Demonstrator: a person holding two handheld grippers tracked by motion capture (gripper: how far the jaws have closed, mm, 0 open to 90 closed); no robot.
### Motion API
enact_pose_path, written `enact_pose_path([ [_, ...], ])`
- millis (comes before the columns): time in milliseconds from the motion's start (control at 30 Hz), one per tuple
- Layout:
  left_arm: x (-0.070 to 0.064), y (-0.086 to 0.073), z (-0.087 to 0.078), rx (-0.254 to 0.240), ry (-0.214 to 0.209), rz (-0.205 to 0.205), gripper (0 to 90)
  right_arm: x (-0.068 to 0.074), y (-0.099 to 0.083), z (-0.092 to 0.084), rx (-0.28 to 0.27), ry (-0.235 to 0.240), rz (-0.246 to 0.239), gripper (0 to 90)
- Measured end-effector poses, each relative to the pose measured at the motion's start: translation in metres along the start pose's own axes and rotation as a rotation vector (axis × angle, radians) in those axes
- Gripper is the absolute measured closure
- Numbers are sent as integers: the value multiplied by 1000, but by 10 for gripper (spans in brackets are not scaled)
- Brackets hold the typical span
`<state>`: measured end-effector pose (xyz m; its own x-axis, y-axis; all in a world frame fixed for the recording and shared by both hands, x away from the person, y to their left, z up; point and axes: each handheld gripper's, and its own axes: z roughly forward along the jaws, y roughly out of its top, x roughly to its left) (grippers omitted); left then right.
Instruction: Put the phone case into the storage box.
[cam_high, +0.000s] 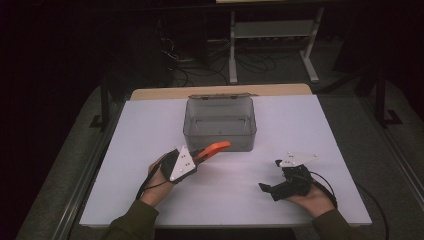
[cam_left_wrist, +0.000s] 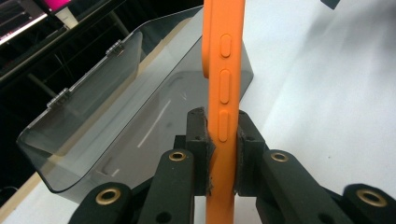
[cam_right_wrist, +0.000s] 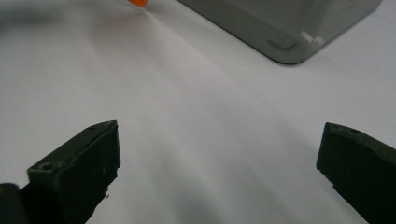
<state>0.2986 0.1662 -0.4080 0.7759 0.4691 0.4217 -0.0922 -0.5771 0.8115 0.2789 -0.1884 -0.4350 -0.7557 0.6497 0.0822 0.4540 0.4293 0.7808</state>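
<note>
Your left gripper (cam_high: 202, 155) clamps an orange phone case (cam_left_wrist: 223, 93) by its edges, just before the clear box (cam_high: 220, 122); light, flexible and rubbery, it likely grips best there. Your right gripper (cam_right_wrist: 219, 172) rests, jaws apart.

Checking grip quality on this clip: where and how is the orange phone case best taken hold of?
Much as the left gripper has it: near one end, pads across the two broad faces, which are flat and close together, so they suit a narrow pinch. Coming in from the end along its length leaves most of the orange phone case sticking out free toward the open grey box. The right gripper stands open, unused.
</note>
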Motion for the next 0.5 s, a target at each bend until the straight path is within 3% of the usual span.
enact_pose_path([
  [267, 5, -2, -1, -19, -45, -90, 792, 1, 0, 1, -2, 1, -1, 0],
  [500, 9, -5, 0, -21, -61, -135, 792, 0, 0, 0, -1, -2, 0, 0],
])
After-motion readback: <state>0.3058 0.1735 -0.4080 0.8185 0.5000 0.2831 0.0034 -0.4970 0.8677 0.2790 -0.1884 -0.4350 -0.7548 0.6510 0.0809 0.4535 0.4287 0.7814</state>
